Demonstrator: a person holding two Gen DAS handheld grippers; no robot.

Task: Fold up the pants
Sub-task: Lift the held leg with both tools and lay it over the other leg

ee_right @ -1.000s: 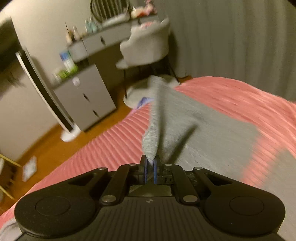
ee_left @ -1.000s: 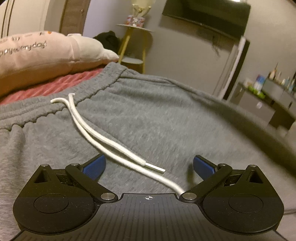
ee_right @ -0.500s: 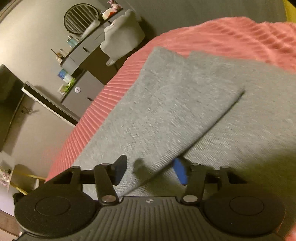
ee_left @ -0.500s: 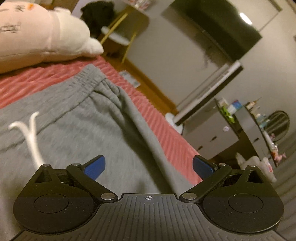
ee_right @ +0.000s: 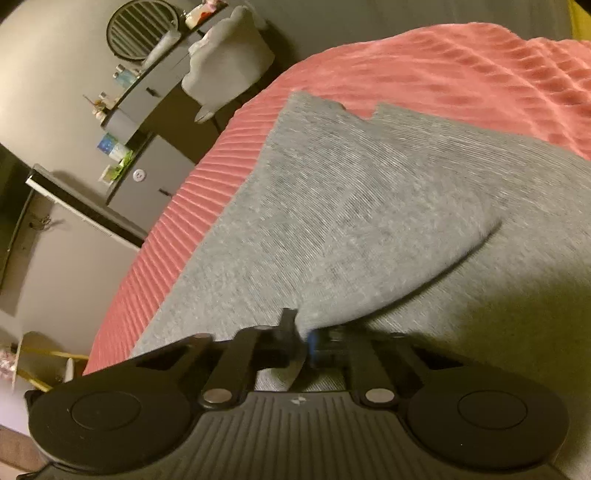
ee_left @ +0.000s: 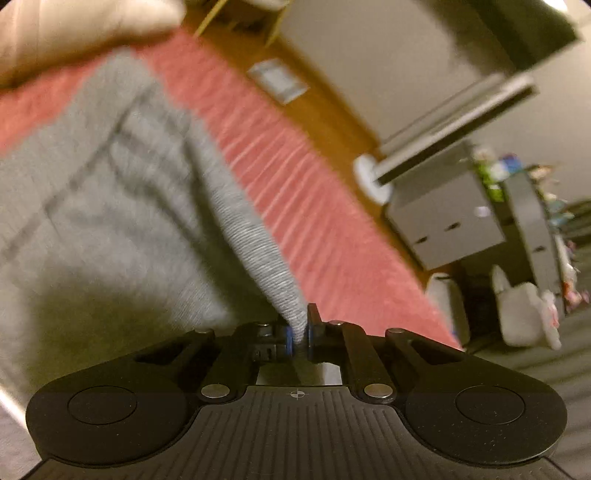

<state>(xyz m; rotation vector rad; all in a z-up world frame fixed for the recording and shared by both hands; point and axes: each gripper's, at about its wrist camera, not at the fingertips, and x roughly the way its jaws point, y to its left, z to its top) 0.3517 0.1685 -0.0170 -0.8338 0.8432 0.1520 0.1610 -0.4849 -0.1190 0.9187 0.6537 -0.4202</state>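
Grey sweatpants (ee_left: pixel 110 192) lie on a pink ribbed bedspread (ee_left: pixel 295 192). In the left wrist view my left gripper (ee_left: pixel 300 334) is shut on a raised fold along the pants' right side edge, below the waistband. In the right wrist view the pants (ee_right: pixel 351 206) show one leg laid over the other, hems at the far end. My right gripper (ee_right: pixel 301 338) is shut on the near edge of the upper leg.
A cream pillow (ee_left: pixel 85 29) lies beyond the waistband. The bed edge drops to a wooden floor (ee_left: pixel 314 99). Grey drawers (ee_left: pixel 447 221), a dresser with bottles (ee_right: pixel 147 92) and a grey chair (ee_right: pixel 229 62) stand beyond the bed.
My left gripper swung right from the drawstring to the pants' side edge and shut on it. My right gripper let go of the leg, then shut again on the upper leg's edge.
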